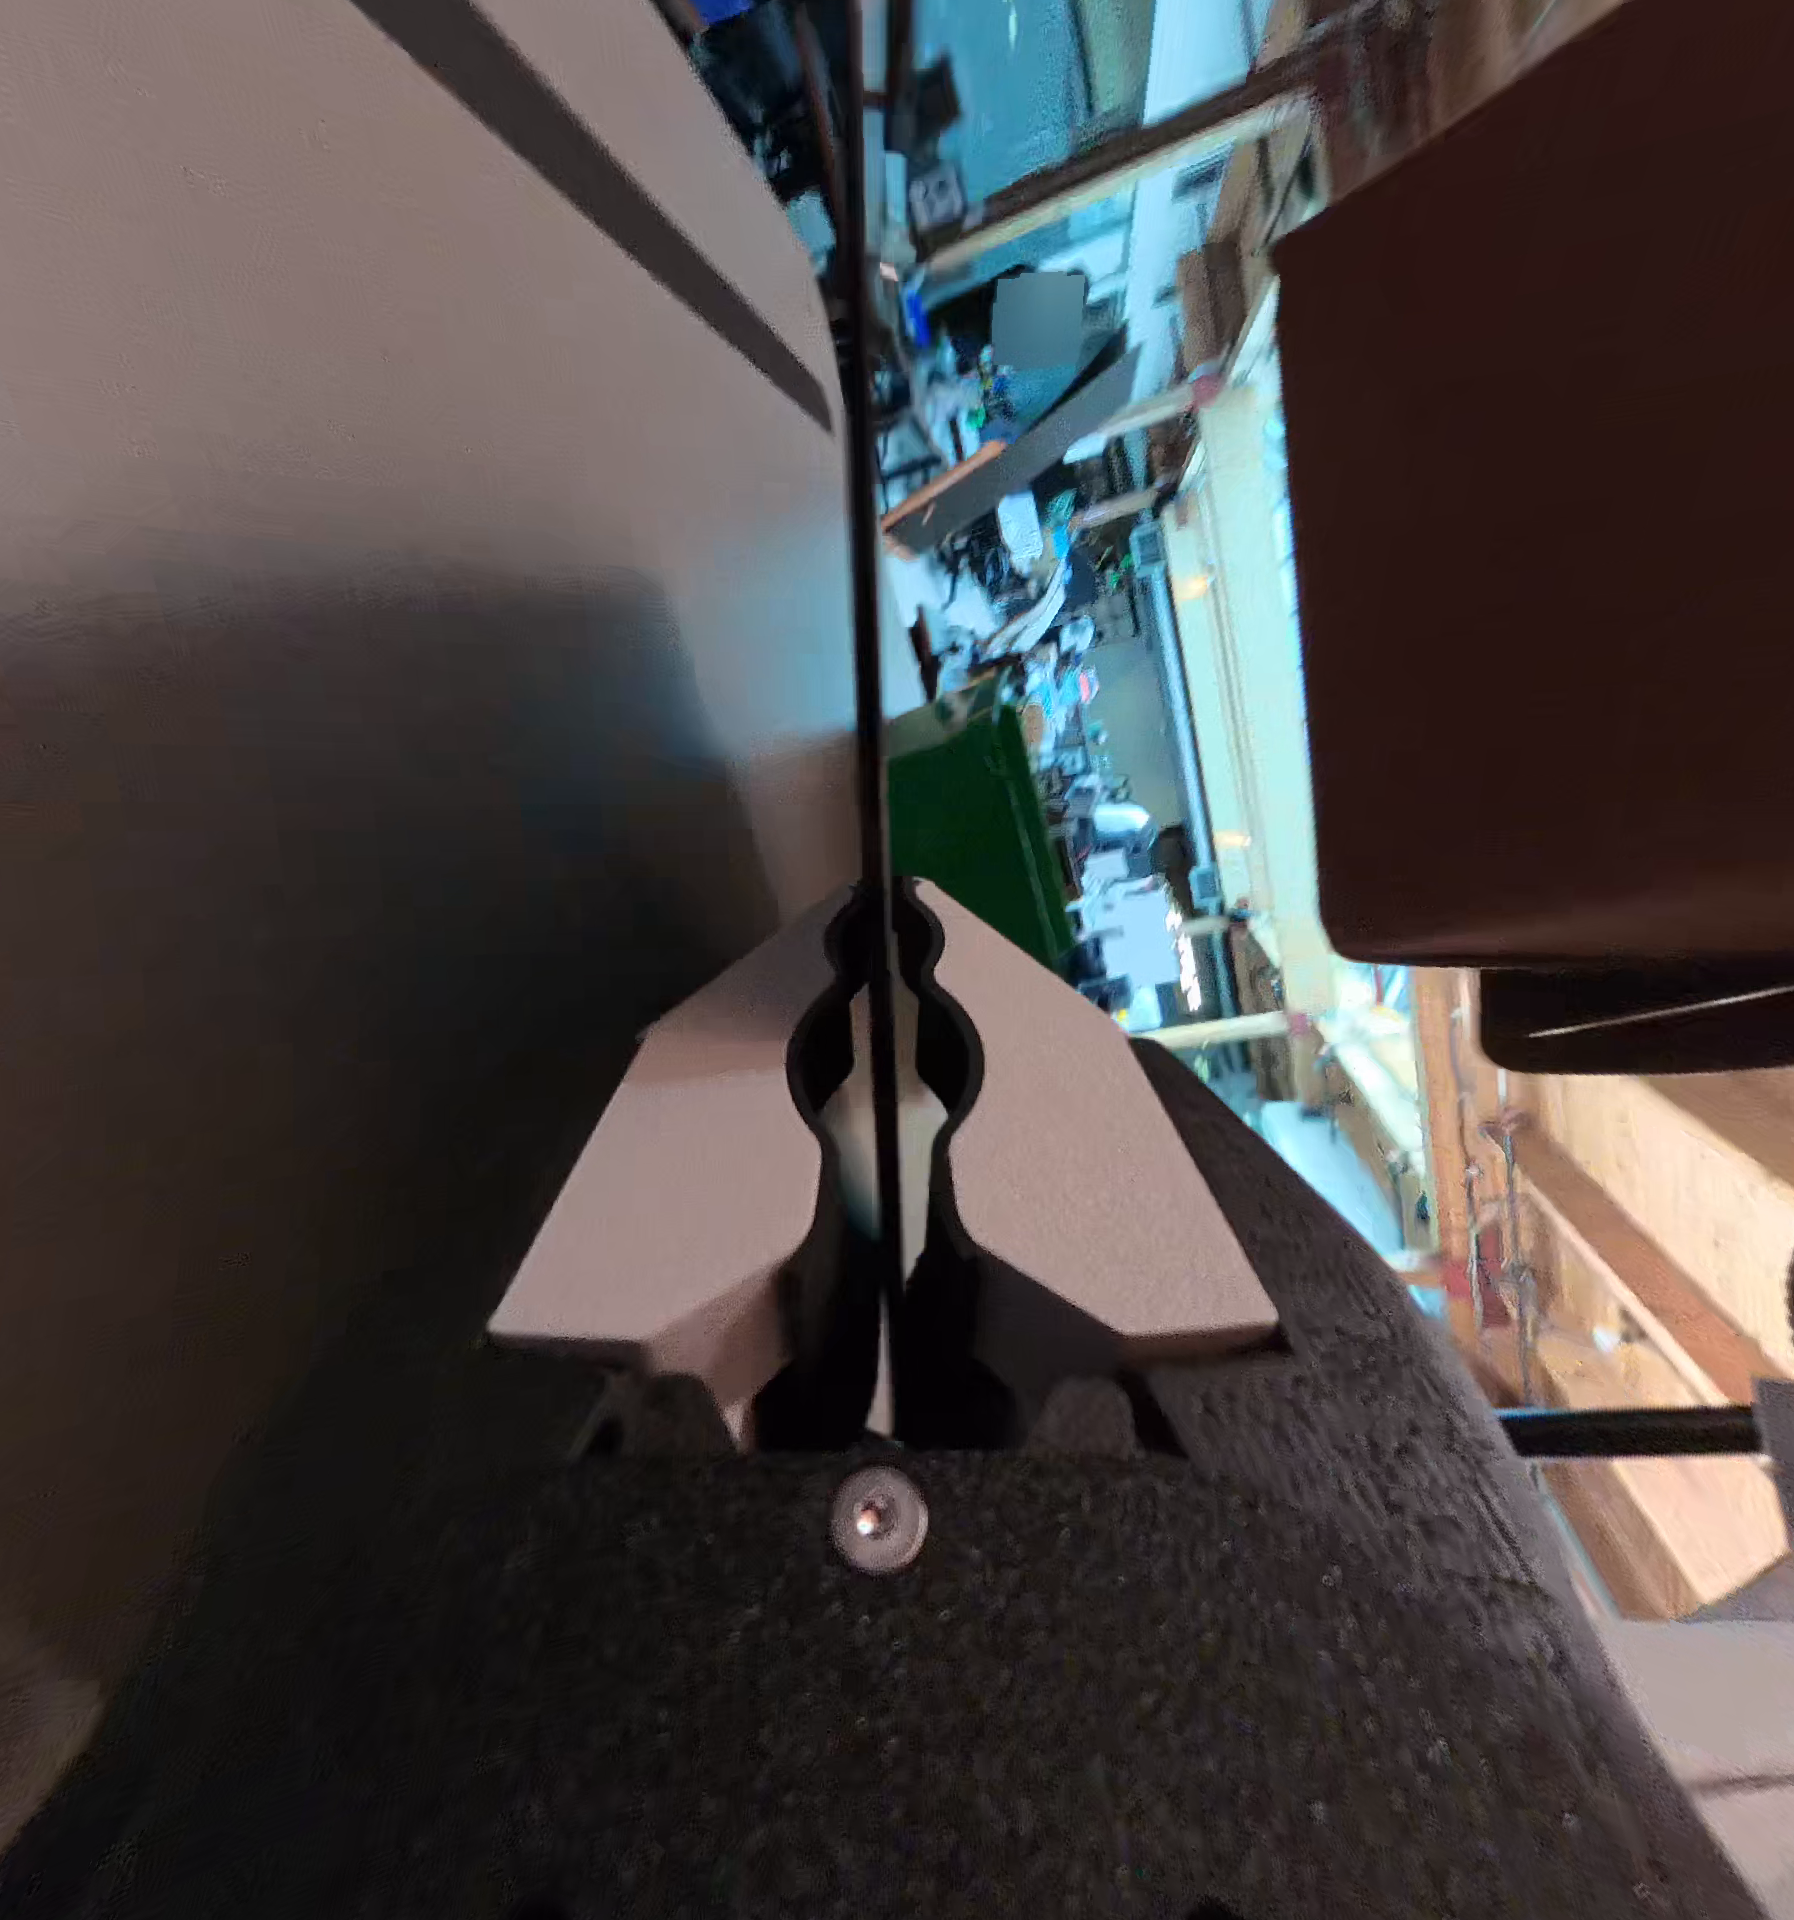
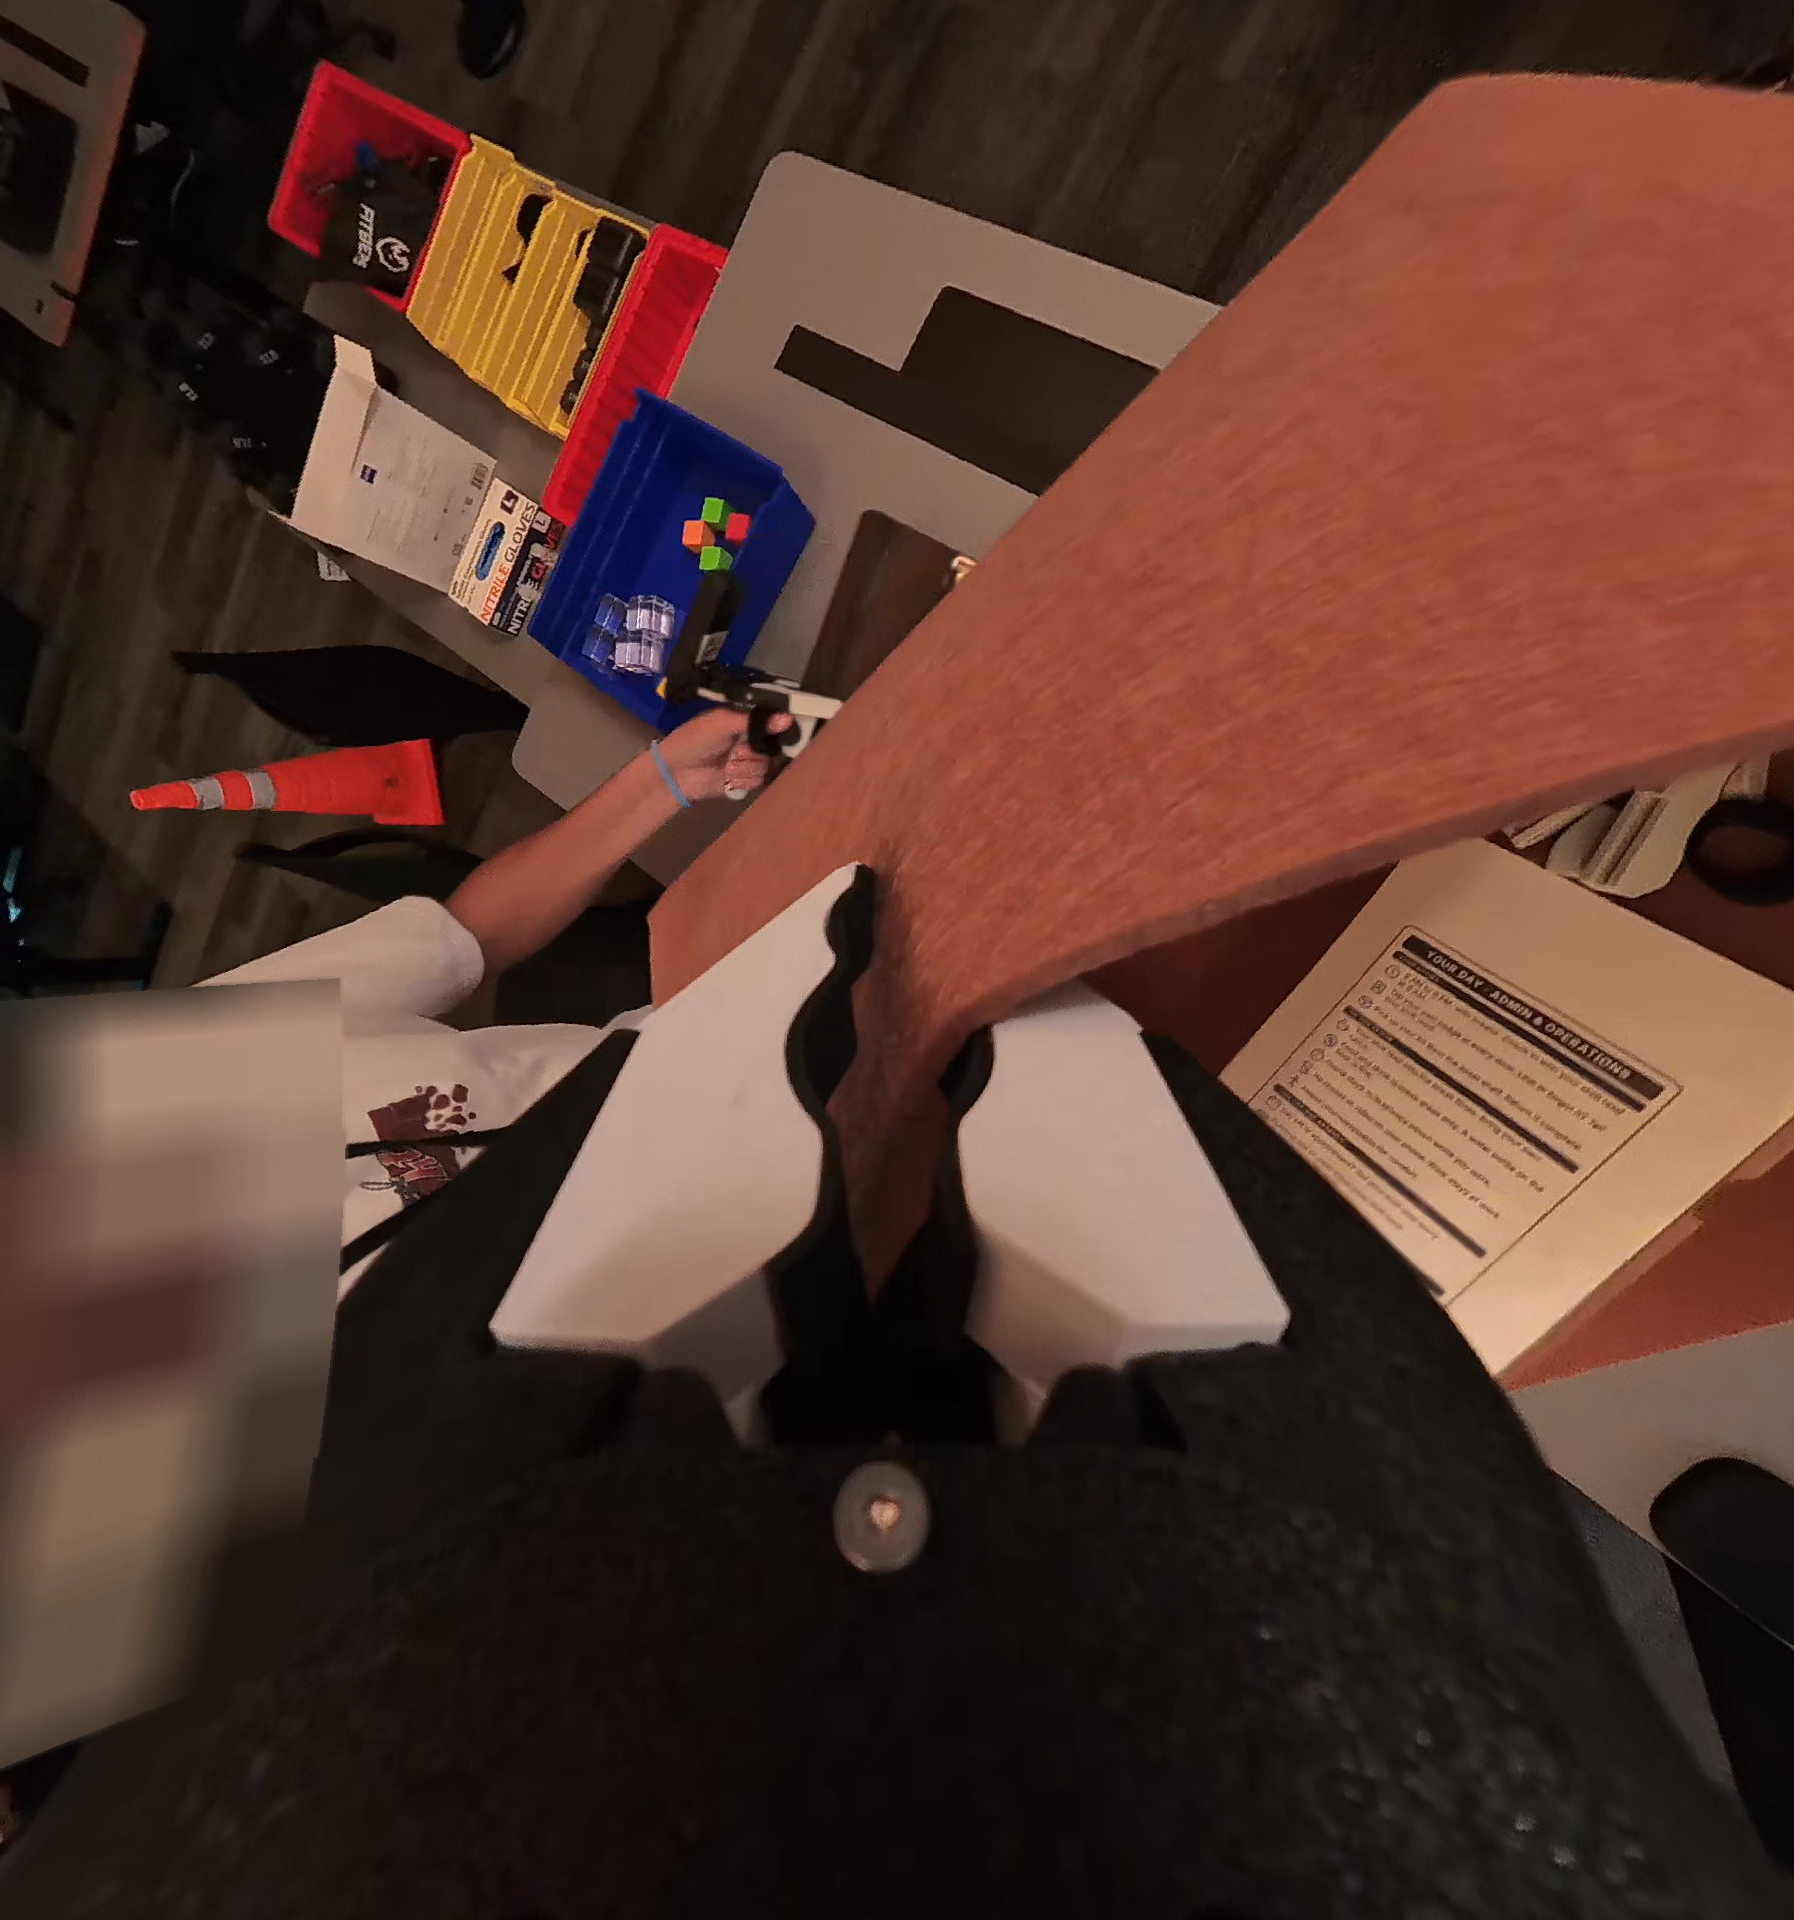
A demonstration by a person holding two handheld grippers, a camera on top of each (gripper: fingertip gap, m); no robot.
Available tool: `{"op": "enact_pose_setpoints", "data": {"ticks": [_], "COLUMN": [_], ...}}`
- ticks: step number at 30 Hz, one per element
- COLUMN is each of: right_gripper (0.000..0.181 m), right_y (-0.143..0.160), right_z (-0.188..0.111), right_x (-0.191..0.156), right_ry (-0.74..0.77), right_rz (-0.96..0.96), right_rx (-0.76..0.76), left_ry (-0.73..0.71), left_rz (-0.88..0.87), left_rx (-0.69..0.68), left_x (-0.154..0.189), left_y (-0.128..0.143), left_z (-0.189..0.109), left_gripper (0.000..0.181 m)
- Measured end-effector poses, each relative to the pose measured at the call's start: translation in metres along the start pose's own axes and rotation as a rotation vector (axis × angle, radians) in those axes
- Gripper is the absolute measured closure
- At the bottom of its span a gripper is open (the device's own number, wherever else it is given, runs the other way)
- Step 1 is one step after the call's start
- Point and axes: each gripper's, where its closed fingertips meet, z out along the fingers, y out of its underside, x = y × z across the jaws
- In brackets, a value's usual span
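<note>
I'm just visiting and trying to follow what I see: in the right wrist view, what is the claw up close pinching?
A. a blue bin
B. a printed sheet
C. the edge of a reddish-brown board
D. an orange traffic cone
C: the right claw has its two fingers closed on the near edge of the reddish-brown board, while the traffic cone, blue bin and printed sheet lie apart from it.

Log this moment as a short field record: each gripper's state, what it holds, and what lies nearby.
left gripper: shut on the edge of a thin grey board
right gripper: shut on the corner of a brown board
beyond left: green bin, cluttered workshop
beyond right: blue bin with coloured cubes, yellow bin, orange cone
other person: hand with another gripper
</note>
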Motion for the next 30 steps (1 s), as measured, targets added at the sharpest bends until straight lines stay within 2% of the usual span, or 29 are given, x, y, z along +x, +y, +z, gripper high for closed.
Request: {"op": "enact_pose_setpoints", "data": {"ticks": [4, 7, 10, 11, 14, 17, 21, 24, 28, 30], "right_gripper": [0.176, 0.175, 0.175, 0.175, 0.175, 0.175, 0.176, 0.176, 0.175, 0.176], "right_y": [0.007, 0.014, 0.02, 0.021, 0.019, 0.016, 0.011, -0.003, -0.028, -0.035], "right_z": [0.004, 0.007, 0.014, 0.016, 0.023, 0.031, 0.04, 0.046, 0.06, 0.069], "right_x": [0.003, 0.006, 0.006, 0.006, 0.002, 0.0, 0.005, 0.017, 0.032, 0.044], "right_ry": [-0.01, -0.041, -0.074, -0.08, -0.088, -0.08, -0.015, 0.056, 0.13, 0.149], "right_rz": [0.022, 0.038, 0.045, 0.044, 0.029, 0.009, -0.049, -0.138, -0.425, -0.554], "right_rx": [-0.004, -0.017, -0.032, -0.039, -0.055, -0.073, -0.12, -0.17, -0.265, -0.366], "left_ry": [-0.201, -0.241, -0.4, -0.446, -0.585, -0.633, -0.821, -0.749, -0.585, -0.53], "left_rz": [0.071, 0.13, 0.241, 0.271, 0.377, 0.382, 0.496, 0.52, 0.55, 0.563], "left_rx": [-0.086, -0.089, -0.129, -0.163, -0.227, -0.231, -0.197, -0.128, -0.114, -0.109], "left_x": [-0.044, -0.05, -0.063, -0.067, -0.081, -0.088, -0.094, -0.062, -0.009, 0.01], "left_y": [-0.004, -0.008, -0.008, -0.005, -0.001, -0.002, -0.023, -0.037, -0.043, -0.043], "left_z": [0.015, 0.016, 0.014, 0.013, 0.009, 0.004, -0.024, -0.022, 0.01, 0.028], "left_gripper": [0.173, 0.168, 0.151, 0.14, 0.125, 0.119, 0.116, 0.117, 0.117, 0.117]}}
